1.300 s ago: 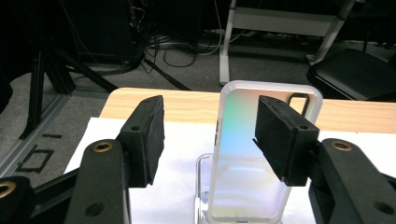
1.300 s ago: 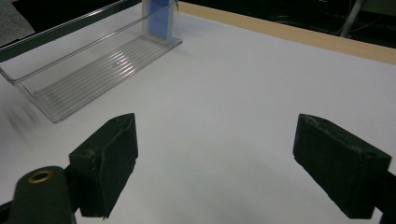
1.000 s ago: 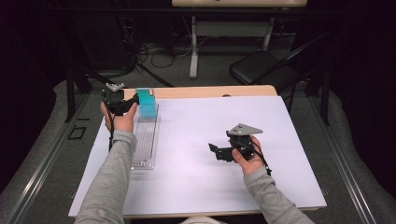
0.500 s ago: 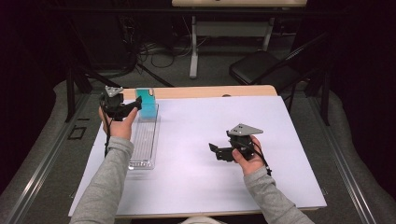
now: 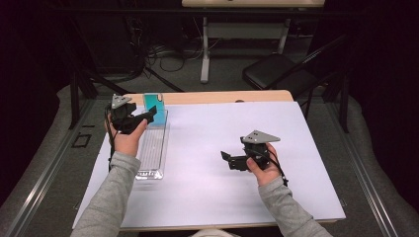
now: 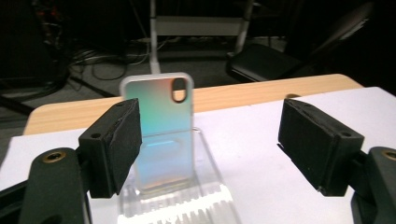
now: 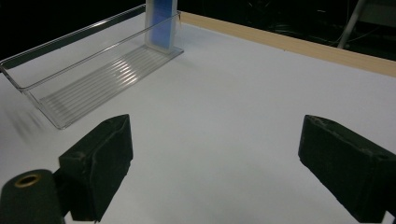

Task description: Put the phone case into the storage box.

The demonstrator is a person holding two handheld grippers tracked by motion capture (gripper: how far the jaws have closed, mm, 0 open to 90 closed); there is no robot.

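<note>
A tabletop (image 5: pixel 222 96) of pale wood carries a large white sheet (image 5: pixel 217 163) that covers nearly all of it, leaving a bare wooden strip along the far edge. On the sheet, near its left edge, lies a long clear plastic rack (image 5: pixel 152 153) with a ribbed floor, running from front to back. A teal phone case (image 5: pixel 153 101) stands upright in the rack's far end, its camera cutout at the top.
</note>
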